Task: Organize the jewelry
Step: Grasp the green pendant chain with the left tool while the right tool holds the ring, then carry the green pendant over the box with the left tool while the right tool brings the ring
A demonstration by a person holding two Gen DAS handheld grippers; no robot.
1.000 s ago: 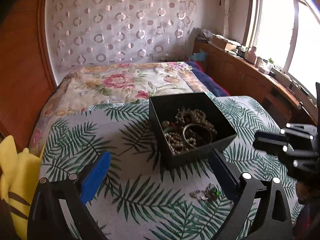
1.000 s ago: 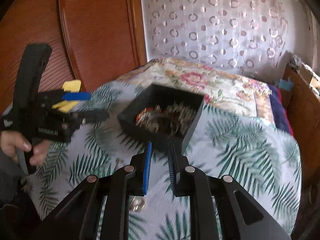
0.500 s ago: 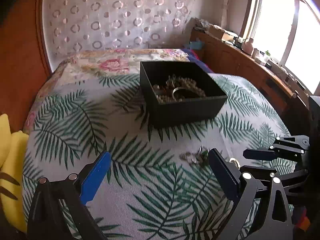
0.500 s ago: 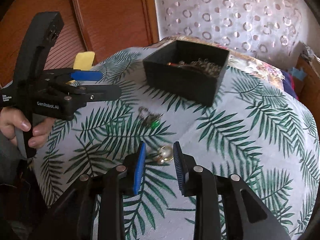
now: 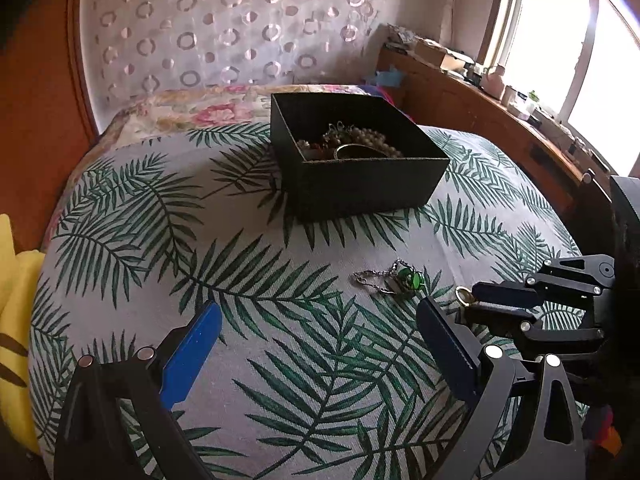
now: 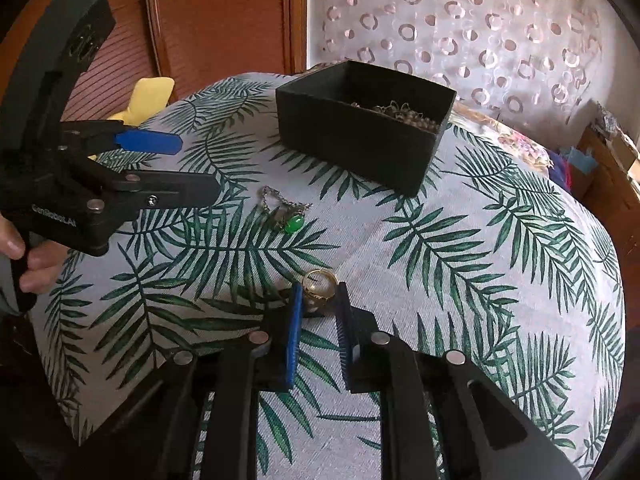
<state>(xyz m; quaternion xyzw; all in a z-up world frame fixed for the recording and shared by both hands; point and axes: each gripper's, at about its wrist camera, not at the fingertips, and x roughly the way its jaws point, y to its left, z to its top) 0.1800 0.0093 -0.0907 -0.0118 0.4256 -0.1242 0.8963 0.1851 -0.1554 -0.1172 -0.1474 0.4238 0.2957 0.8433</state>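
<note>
A gold ring (image 6: 320, 286) is caught between the closing right gripper (image 6: 318, 300) tips (pads close beside it). The left gripper (image 5: 316, 322) is held wide apart, nothing inside.

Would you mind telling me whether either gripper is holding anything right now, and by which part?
The right gripper is closing around the gold ring on the cloth, pads beside its band; a firm grip cannot be told. The left gripper is open and empty.

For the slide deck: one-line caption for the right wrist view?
Right gripper jaws closing around a gold ring on the palm-leaf cloth, black jewelry box behind.
</note>
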